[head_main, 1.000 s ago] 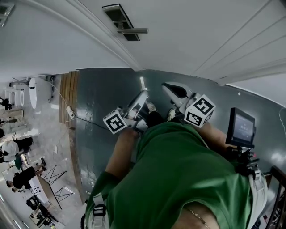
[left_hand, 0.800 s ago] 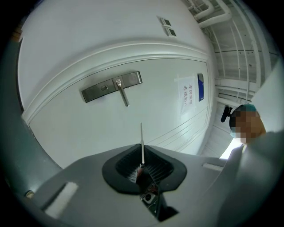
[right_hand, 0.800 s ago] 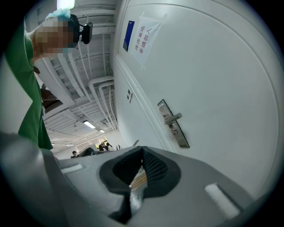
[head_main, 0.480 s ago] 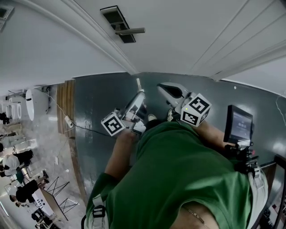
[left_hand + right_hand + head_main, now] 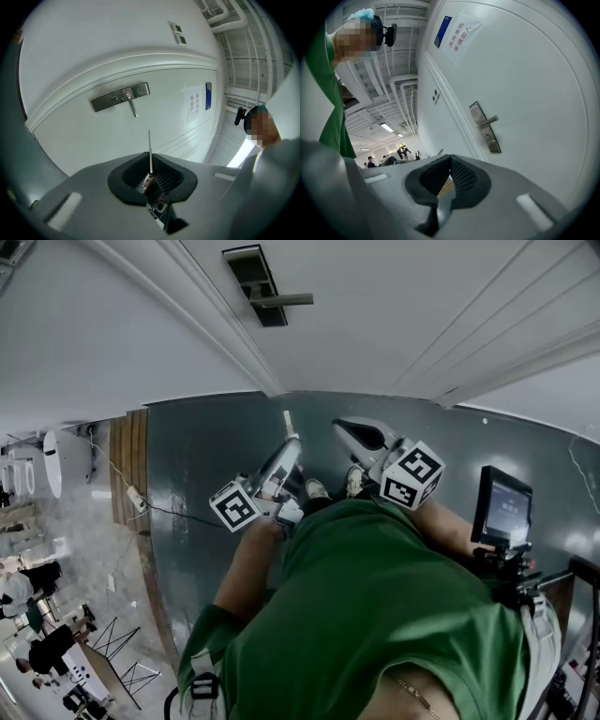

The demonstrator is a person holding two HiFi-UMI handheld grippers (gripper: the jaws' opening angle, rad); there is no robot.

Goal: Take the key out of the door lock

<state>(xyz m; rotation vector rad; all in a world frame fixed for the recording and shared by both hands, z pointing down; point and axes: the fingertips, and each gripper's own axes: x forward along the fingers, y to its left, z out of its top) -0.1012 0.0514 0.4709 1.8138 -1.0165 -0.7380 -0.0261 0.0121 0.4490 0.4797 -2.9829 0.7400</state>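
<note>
While the person in the green shirt (image 5: 375,615) stands facing the white door (image 5: 403,315), the left gripper (image 5: 150,160) pinches its jaws narrowly on the key (image 5: 150,146). The key's head sits between the dark ribbed pads and its thin blade pokes straight out past the tips toward the door. The key is out in the open air, well apart from the metal lock plate (image 5: 120,97) and its lever handle (image 5: 133,108). From above, the blade shows as a pale sliver over the grey floor (image 5: 202,484), short of the foot of the door. The right gripper (image 5: 449,158) is held just beside the left one, its jaws brought together at the tips with nothing caught between them. It too points at the door. In its view the lock plate sits off to the right, with a paper notice (image 5: 461,33) and a blue sign (image 5: 442,31) higher up the panel.
</note>
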